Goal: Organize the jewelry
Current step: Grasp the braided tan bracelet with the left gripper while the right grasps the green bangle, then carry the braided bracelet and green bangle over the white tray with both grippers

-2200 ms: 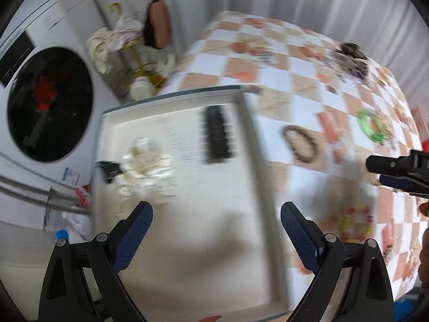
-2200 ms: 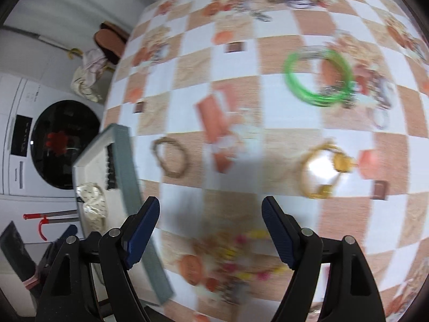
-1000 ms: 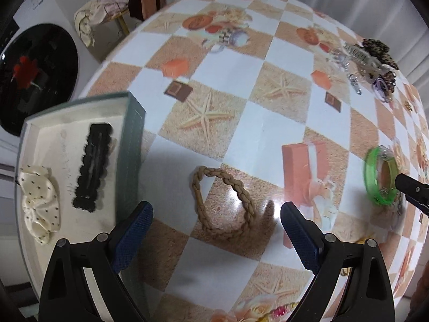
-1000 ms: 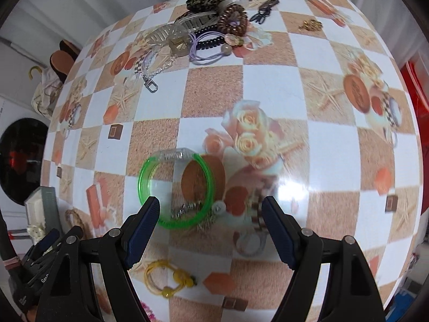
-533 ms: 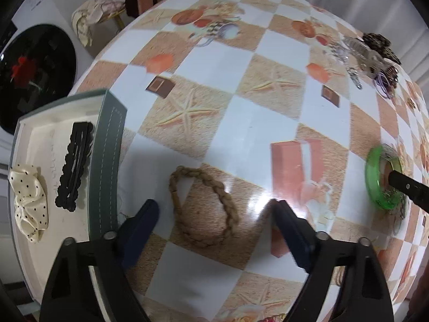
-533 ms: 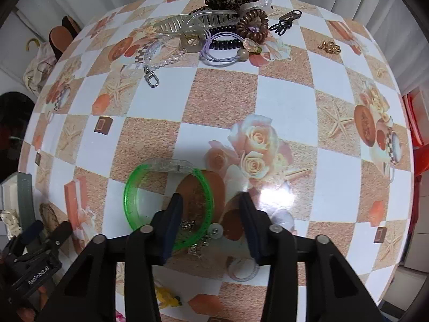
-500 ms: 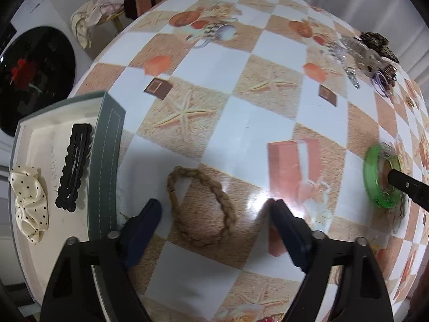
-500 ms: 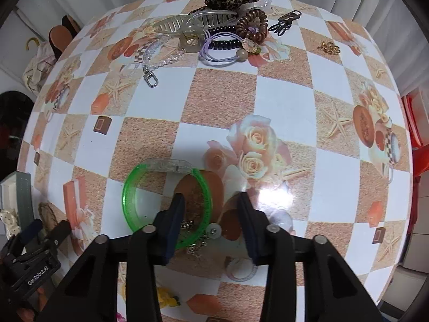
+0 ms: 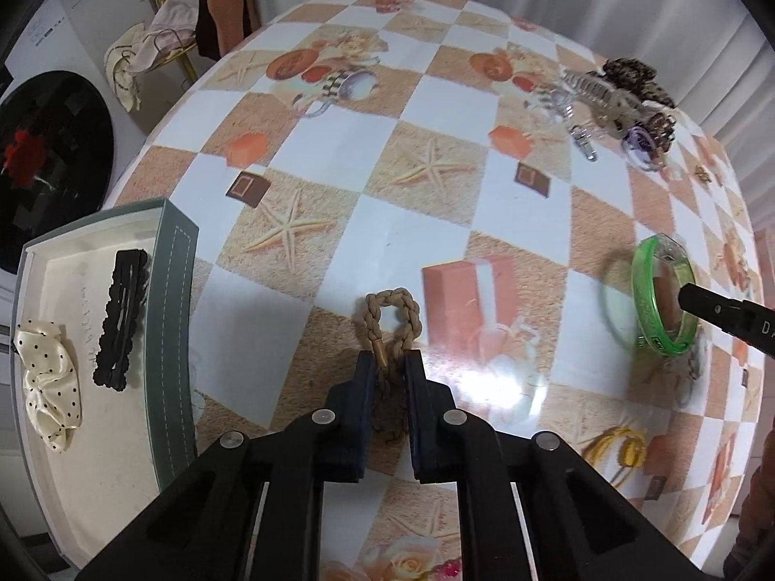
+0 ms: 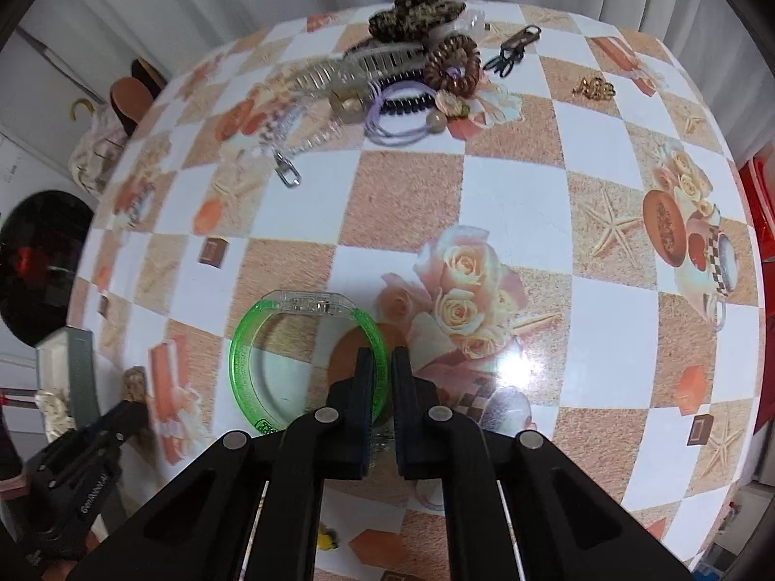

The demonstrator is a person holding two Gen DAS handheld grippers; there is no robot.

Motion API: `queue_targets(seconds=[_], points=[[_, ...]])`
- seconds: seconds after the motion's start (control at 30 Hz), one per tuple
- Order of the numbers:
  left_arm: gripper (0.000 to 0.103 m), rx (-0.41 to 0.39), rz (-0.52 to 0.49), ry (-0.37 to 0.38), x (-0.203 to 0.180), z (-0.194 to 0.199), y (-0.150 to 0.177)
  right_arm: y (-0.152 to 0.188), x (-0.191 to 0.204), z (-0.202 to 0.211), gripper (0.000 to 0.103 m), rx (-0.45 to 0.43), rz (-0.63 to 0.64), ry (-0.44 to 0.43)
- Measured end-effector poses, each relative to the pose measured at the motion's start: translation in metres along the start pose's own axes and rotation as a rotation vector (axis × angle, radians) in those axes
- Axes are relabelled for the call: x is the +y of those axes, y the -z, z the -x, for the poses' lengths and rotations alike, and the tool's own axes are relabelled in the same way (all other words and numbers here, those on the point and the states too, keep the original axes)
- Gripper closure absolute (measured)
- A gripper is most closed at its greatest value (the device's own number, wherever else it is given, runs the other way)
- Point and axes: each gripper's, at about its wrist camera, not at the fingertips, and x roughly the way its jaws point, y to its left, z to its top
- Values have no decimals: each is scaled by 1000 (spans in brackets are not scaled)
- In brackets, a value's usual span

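Observation:
My left gripper (image 9: 387,363) is shut on a brown braided bracelet (image 9: 393,312), whose loop sticks out ahead of the fingers just above the tablecloth. My right gripper (image 10: 382,363) is shut on the right rim of a green plastic bangle (image 10: 247,339) with a clear clasp; the bangle also shows in the left wrist view (image 9: 651,300). A grey-edged white tray (image 9: 177,290) at the left table edge holds a black hair clip (image 9: 121,312) and a cream polka-dot scrunchie (image 9: 46,382).
A pile of hair clips, coil ties and a clear chain (image 10: 402,68) lies at the far side of the checkered table. A small gold piece (image 10: 593,87) and a yellow bracelet (image 9: 615,445) lie loose. A washing machine door (image 9: 43,164) is beyond the table's left edge.
Both grippers have closed: the left on the braided bracelet, pinching its loop narrow, the right on the green bangle's rim. Both were open half a second ago.

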Motion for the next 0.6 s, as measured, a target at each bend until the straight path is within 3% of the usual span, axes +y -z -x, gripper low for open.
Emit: queue_targets(seconds=[0.23,0.6], points=[[86,-33,8,24,2,20,1,0,-3,14,95,-7,-49,-77],[86,-65,36,53,15,50,12,9,10,27,95,3,-40,-103]])
